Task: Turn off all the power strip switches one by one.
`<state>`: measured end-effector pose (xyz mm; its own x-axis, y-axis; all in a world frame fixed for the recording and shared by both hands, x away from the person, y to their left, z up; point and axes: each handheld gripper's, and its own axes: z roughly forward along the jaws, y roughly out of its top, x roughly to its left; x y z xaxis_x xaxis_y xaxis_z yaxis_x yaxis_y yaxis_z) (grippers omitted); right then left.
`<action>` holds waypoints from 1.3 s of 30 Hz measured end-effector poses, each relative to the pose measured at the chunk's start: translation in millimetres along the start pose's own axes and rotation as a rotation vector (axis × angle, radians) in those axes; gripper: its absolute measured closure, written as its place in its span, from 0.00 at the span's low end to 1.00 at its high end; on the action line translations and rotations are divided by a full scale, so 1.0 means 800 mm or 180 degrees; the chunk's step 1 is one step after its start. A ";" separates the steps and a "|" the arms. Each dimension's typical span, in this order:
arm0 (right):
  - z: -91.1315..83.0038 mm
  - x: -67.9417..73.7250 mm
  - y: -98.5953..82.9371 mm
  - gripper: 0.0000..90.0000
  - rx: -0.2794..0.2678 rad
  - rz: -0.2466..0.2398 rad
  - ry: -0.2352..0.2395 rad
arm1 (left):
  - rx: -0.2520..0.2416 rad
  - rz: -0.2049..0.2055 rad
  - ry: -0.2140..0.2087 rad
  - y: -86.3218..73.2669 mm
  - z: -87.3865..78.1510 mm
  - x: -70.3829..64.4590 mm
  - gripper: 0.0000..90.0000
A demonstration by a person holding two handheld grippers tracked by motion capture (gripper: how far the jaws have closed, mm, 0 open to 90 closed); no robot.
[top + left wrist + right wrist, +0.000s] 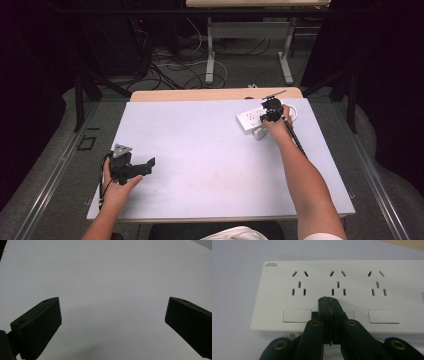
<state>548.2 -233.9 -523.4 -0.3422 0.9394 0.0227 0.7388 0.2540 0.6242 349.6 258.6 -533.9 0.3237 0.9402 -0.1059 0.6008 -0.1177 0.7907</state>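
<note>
Right claw (329, 301): jaws pressed together with nothing between them, tips resting over the middle switch of the power strip (342, 296); in the high view the claw (271, 111) and hand cover much of the strip.
Left claw (112, 315): jaws spread wide over bare surface, gripping nothing; in the high view it (145, 166) sits near the tabletop's near left corner.
Power strip: white, three socket groups with a rocker switch under each, lying flat near the far right corner of the tabletop (200, 150).
Hidden: the middle switch is mostly behind the right jaws, so its position cannot be told; the strip's right end is cut off in the right gripper view.
Hard to make out: brand lettering at the strip's corner reads upside down; a white cord (291, 111) curls just beside the strip, partly behind the hand.
</note>
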 end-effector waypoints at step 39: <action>-0.001 0.018 -0.001 0.99 0.0008 -0.0044 0.0097 | 0.0039 0.0010 -0.0005 0.000 0.002 -0.001 0.01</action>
<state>542.4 -220.8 -522.7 -0.3700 0.9283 0.0378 0.7353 0.2677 0.6227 350.4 257.8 -534.8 0.3267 0.9394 -0.1043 0.6087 -0.1247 0.7836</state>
